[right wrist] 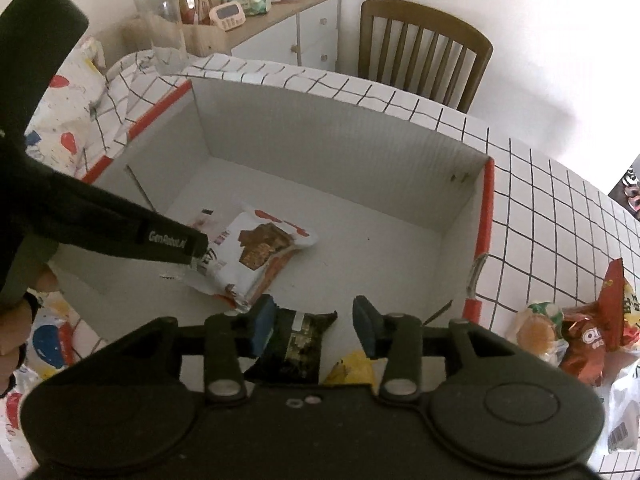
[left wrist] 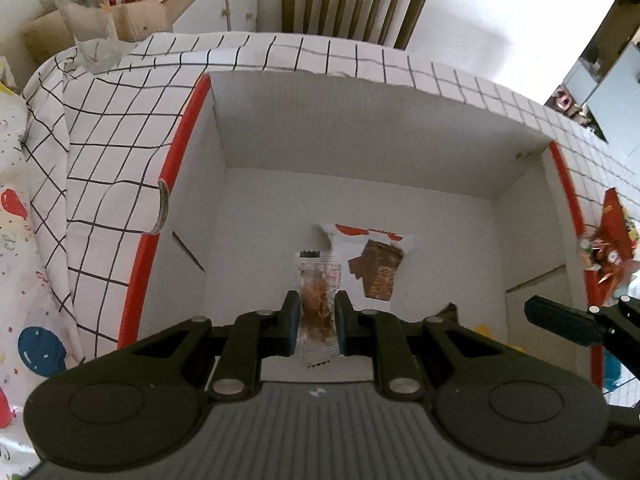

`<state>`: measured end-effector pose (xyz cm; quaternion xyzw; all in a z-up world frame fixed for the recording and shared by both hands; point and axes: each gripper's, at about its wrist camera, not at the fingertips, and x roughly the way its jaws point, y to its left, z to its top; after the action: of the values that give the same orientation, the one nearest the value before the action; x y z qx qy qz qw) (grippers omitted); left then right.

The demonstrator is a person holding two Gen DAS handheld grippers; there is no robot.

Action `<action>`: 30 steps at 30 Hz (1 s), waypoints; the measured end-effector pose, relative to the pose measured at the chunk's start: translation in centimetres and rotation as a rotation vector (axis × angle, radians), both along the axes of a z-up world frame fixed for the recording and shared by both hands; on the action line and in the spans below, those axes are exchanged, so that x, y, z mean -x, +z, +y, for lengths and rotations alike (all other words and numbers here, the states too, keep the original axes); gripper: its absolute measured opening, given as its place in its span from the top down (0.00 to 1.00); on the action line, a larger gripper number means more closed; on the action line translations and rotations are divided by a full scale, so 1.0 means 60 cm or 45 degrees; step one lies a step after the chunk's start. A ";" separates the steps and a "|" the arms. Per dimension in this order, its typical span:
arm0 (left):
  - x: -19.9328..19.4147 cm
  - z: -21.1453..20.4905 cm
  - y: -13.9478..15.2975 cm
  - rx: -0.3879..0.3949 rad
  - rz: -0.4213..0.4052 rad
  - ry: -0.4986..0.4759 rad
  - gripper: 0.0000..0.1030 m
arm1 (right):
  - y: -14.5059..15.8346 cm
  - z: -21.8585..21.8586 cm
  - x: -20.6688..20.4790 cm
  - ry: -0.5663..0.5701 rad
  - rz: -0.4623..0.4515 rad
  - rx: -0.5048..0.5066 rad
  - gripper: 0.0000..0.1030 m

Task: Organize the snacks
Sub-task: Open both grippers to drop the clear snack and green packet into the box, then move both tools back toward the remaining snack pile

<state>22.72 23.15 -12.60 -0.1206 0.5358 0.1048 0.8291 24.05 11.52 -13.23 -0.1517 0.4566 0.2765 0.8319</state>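
Note:
A white cardboard box with red edges [left wrist: 400, 152] [right wrist: 320, 120] stands open on the checked tablecloth. My left gripper [left wrist: 317, 320] is shut on a small clear snack packet [left wrist: 318, 304] with brown contents, held over the box floor. A white cracker bag [left wrist: 372, 264] [right wrist: 260, 252] lies on the box floor. My right gripper [right wrist: 314, 326] is open above a dark snack pack [right wrist: 296, 344] and a yellow packet [right wrist: 352, 370] inside the box near its front wall. The left gripper's arm [right wrist: 120, 224] crosses the right wrist view.
Red and orange snack bags [right wrist: 580, 332] [left wrist: 608, 240] lie on the tablecloth right of the box. A glass [left wrist: 90, 28] stands at the far left corner. A wooden chair [right wrist: 420, 48] and a sideboard with clutter [right wrist: 248, 4] stand behind the table.

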 end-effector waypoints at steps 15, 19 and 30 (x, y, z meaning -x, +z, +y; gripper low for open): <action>0.048 -0.037 0.049 -0.075 -0.087 -0.006 0.70 | 0.063 -0.045 0.033 0.000 -0.051 -0.107 0.47; 0.058 -0.043 0.058 -0.099 -0.128 0.007 0.19 | 0.073 -0.052 0.042 0.005 -0.063 -0.120 0.46; 0.084 -0.063 0.082 -0.111 -0.168 0.025 0.19 | 0.094 -0.082 0.057 0.007 -0.078 -0.157 0.44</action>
<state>17.67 19.40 -7.69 -0.0964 0.4738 0.1280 0.8659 20.66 6.57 -7.62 -0.1100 0.4125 0.3017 0.8525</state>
